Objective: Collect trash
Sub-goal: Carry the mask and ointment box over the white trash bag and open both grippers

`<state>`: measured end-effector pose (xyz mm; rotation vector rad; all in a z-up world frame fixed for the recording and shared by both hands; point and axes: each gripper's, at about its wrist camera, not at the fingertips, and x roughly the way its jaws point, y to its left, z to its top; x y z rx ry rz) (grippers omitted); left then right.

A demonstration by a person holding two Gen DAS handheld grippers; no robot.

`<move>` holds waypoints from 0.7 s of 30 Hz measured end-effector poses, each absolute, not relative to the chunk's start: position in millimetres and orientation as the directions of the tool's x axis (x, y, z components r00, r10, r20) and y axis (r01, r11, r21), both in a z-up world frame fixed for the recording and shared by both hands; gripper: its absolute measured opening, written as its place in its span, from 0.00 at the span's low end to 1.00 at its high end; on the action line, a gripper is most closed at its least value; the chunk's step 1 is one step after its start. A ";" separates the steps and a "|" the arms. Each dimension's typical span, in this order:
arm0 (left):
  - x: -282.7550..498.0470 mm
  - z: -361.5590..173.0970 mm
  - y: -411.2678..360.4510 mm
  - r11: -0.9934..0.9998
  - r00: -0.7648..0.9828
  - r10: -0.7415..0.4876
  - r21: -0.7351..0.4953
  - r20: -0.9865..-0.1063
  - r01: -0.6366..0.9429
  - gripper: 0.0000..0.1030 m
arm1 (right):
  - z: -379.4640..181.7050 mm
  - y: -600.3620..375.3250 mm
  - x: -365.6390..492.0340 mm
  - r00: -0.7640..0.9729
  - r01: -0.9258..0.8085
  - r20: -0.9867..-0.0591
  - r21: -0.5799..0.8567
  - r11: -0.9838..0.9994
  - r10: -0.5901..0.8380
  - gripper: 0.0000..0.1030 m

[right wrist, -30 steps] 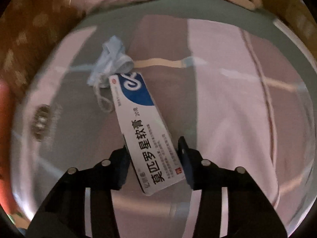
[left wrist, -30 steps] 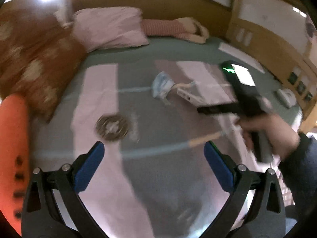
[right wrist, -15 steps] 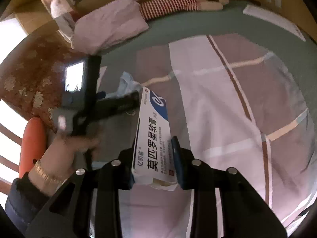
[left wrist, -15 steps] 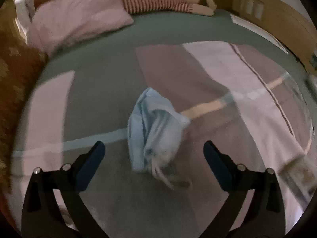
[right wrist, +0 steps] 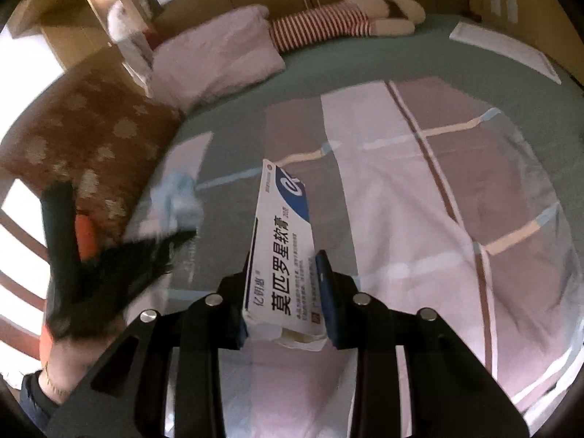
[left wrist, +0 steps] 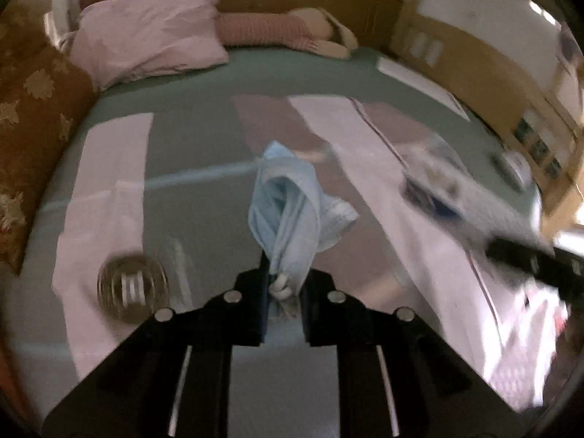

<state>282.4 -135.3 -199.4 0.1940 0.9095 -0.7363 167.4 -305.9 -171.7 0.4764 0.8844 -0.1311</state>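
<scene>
A crumpled light-blue face mask (left wrist: 288, 211) hangs lifted above the bed, and my left gripper (left wrist: 284, 284) is shut on its lower end and ear loop. In the right wrist view the same mask (right wrist: 175, 200) shows as a blurred blue patch at the left, ahead of the blurred left gripper (right wrist: 146, 252). My right gripper (right wrist: 284, 292) is shut on a white and blue medicine box (right wrist: 284, 255), held above the quilt. A round clear lid or dish (left wrist: 133, 286) lies on the bed at the lower left. The right gripper shows blurred at the right edge (left wrist: 529, 259).
The bed has a green sheet and a pink patchwork quilt (right wrist: 419, 219). A pink pillow (left wrist: 146, 47), a striped plush toy (right wrist: 346, 22) and a brown floral cushion (right wrist: 91, 138) lie near the headboard. A person's hand (right wrist: 69, 361) holds the left tool.
My left gripper closed on the face mask and lifted it off the bed. The right gripper rose with the medicine box still in it.
</scene>
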 end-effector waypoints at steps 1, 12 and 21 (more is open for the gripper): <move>257.7 -190.5 -133.5 0.727 0.397 -0.507 -0.133 -0.765 0.673 0.14 | -164.0 -303.5 147.2 0.656 0.305 -0.752 0.343 0.889 0.065 0.31; 24.3 -112.8 -216.5 0.314 0.095 -0.711 -0.193 -0.697 0.930 0.15 | -87.3 -344.1 -113.5 0.725 0.454 -0.668 0.281 0.845 -0.167 0.31; -96.6 -139.5 -342.6 0.018 -0.305 -0.533 -0.371 -0.789 0.928 0.92 | -89.6 -391.9 -250.3 0.568 0.711 -0.725 0.192 0.677 -0.391 0.67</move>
